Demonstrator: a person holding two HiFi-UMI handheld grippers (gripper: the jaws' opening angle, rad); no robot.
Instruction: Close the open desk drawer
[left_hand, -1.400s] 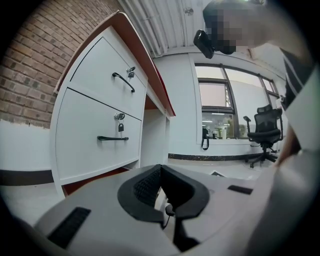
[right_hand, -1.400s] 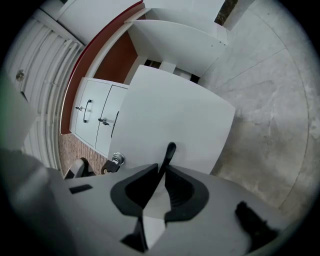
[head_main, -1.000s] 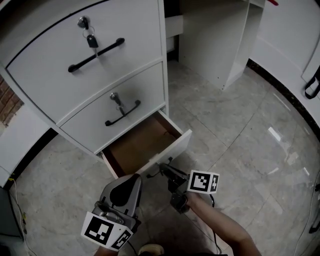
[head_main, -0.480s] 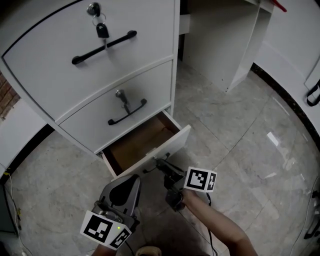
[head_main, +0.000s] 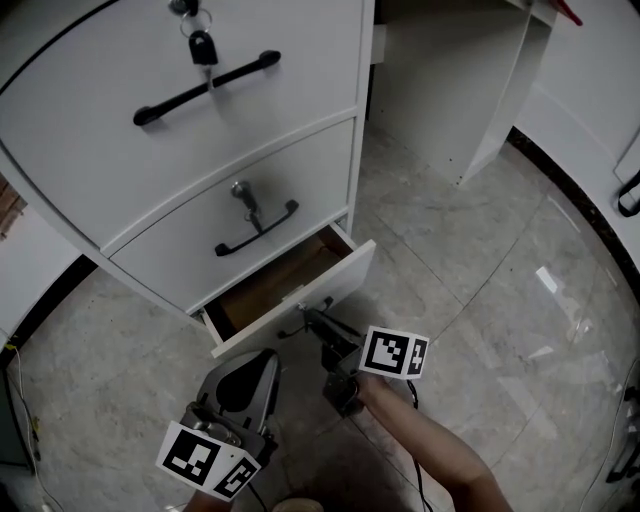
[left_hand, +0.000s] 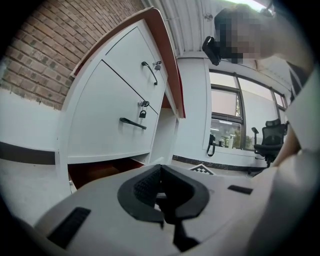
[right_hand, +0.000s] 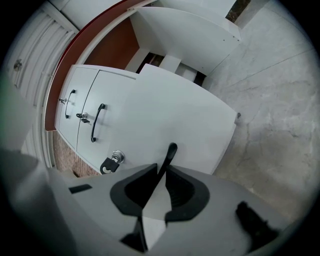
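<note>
The bottom drawer (head_main: 345, 280) sits just left of the frame's centre in the head view. It is pulled partway out of the desk, with a strip of its brown inside showing above the white front. The middle drawer (head_main: 200, 235) above it is shut.

My right gripper (head_main: 318, 322) comes up from the lower middle and has the drawer handle (right_hand: 169, 156) between its jaws. In the right gripper view the black bar runs straight down the slot and the pads pinch it. The jaws have just opened a shade around it, though, so I judge the hold light rather than firm.

My left gripper (head_main: 258, 362) hangs at the lower left with its jaws clenched on nothing, close to the drawer's near corner but not touching it.

**What I am watching for from here:**
- **Slipping off the handle.** If the right jaws ease any further while I push, the bar could slide out. The tips could then skid across the front, leaving the drawer ajar.
- **Racking the drawer.** The gripper meets the front at a slant rather than square. A push along that line could twist the drawer on its runners and jam it short of flush.
- **Slamming.** Too quick a push would bang the front into the frame, and it might bounce back out.
- **Getting caught.** The left gripper is near enough to the corner that any drift towards the gap could trap it as the drawer goes in.
</note>
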